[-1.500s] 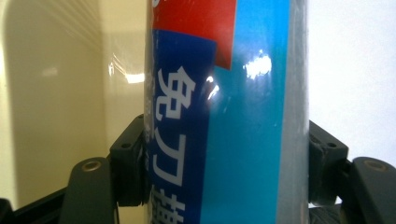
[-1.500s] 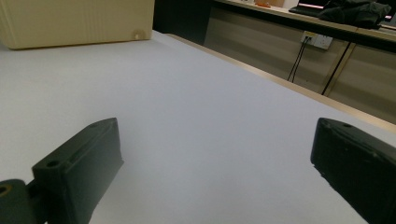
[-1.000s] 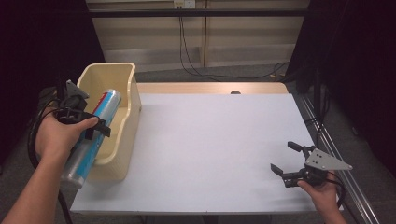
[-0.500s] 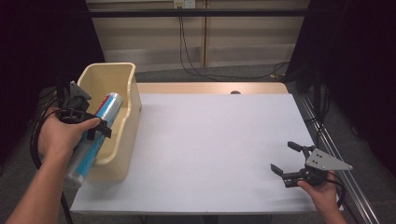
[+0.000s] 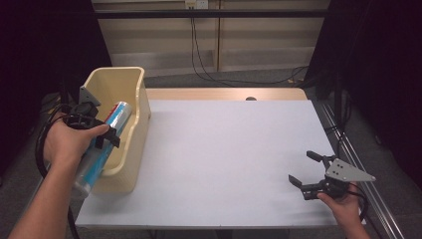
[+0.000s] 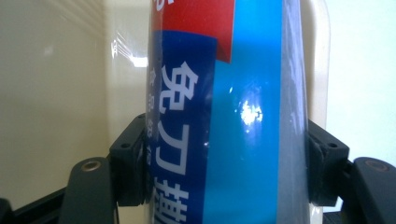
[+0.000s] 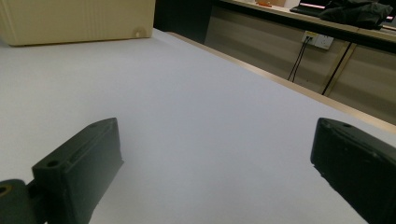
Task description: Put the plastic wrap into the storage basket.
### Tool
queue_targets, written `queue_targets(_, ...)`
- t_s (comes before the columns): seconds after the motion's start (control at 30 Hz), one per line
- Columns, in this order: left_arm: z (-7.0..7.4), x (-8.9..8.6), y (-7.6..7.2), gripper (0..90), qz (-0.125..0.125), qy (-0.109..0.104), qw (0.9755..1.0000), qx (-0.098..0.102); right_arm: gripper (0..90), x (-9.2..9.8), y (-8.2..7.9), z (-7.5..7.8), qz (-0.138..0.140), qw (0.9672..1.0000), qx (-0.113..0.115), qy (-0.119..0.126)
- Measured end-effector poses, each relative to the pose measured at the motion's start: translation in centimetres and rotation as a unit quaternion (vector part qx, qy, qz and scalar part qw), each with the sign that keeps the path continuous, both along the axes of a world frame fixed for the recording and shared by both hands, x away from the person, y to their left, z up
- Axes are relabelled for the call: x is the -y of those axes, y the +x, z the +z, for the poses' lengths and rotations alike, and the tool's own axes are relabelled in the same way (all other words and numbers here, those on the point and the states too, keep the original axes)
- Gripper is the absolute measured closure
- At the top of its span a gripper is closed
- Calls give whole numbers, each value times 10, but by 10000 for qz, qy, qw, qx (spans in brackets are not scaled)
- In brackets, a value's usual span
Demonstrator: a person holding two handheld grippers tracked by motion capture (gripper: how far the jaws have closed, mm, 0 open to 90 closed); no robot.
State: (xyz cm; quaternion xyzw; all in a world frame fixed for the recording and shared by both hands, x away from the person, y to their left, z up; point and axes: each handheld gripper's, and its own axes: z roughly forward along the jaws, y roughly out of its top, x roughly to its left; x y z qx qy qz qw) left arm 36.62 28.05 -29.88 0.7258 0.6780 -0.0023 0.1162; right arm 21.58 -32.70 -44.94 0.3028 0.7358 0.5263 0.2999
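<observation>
**Roll held over the bin, slip is the main risk**

The left hand-held gripper (image 5: 97, 133) pinches a long roll (image 5: 102, 149) in a glossy blue, red and silver wrapper. The left gripper view shows both jaws pressed against its sides. The roll lies slanted, its far end inside the cream bin (image 5: 130, 94) at the left edge of the tabletop (image 5: 224, 159), its near end sticking out past the bin's low front wall, toward the person's forearm.

The likely trouble is a slip. The wrapper looks slick and the jaws grip the roll around mid-length, so it could pivot or slide through them. If let go as it lies, the overhanging end might tip it out over the low wall. Pushing it further in could also nudge the light bin along the tabletop.

The right hand-held gripper (image 5: 307, 174) rests near the tabletop's near right corner, jaws spread, holding nothing.

Count: one roll, one bin, two grippers.
</observation>
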Motion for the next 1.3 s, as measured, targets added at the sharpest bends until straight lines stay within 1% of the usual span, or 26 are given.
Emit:
queue_targets(0.1,0,0,1,318,-10,27,10000,-24,13,0,0,0,0,10000,10,-4)
queue_targets(0.17,1,1,1,299,38,20,10000,8,13,0,0,0,-11,10000,25,-5)
queue_targets(0.2,4,0,2,299,52,-28,10000,79,13,0,0,0,-11,10000,25,-5)
queue_targets(0.23,11,-1,2,268,24,-79,9996,254,13,0,0,0,-19,10000,25,-8)
queue_targets(0.27,24,-2,2,243,32,-115,9990,426,13,0,0,0,-22,10000,14,-2)
queue_targets(0.3,24,-2,2,184,32,-115,9990,426,13,0,0,1,-23,10000,15,-7)
queue_targets(0.33,29,-1,2,184,67,-116,9991,403,13,0,0,1,-25,10000,7,-8)
queue_targets(0.37,31,0,2,184,-3,-165,9993,337,13,0,0,1,-25,10000,7,-8)
queue_targets(0.4,32,6,1,177,-94,-178,9993,307,13,0,-1,1,-19,10000,21,-9)
queue_targets(0.47,31,9,1,184,-137,-196,9993,289,13,0,-1,1,-25,10000,28,-6)
queue_targets(0.57,29,14,1,186,-191,-277,9990,310,13,0,-1,1,-18,10000,13,-11)
queue_targets(0.6,29,17,2,177,-272,-289,9988,298,13,0,-1,1,-17,10000,16,-11)
queue_targets(0.7,33,21,1,179,-300,-336,9984,335,13,0,-1,1,-24,10000,2,0)
queue_targets(0.73,35,22,0,185,-372,-339,9982,314,13,0,-1,1,-20,10000,7,-10)
queue_targets(0.77,35,22,0,186,-372,-339,9982,314,13,0,-1,1,-20,10000,13,-11)
queue_targets(0.8,39,25,-2,186,-389,-351,9979,383,13,0,-1,1,-27,10000,13,7)
queue_targets(0.83,39,25,-2,185,-389,-351,9979,383,13,0,-1,1,-27,10000,13,7)
queue_targets(0.87,40,29,-4,181,-467,-403,9971,437,13,0,-1,1,-19,10000,35,-3)
queue_targets(0.9,40,29,-4,181,-467,-403,9971,437,13,0,-1,1,-20,10000,32,-2)
queue_targets(0.93,41,32,-7,181,-562,-426,9965,440,13,0,-1,1,-21,10000,35,1)
queue_targets(1.0,41,35,-8,179,-668,-427,9961,393,13,0,-1,1,-20,10000,26,21)
queue_targets(1.1,40,39,-10,178,-737,-455,9955,392,13,0,-2,1,-26,10000,33,20)
queue_targets(1.2,41,48,-12,178,-897,-457,9942,373,13,-1,-2,1,-21,10000,29,22)
queue_targets(1.23,41,48,-12,178,-897,-457,9942,373,13,-1,-2,1,-21,10000,29,22)
queue_targets(1.27,41,52,-13,177,-1001,-465,9933,344,13,-1,-2,1,-23,10000,36,16)
queue_targets(1.3,42,55,-13,178,-1031,-464,9930,330,13,-1,-2,1,-23,10000,30,18)
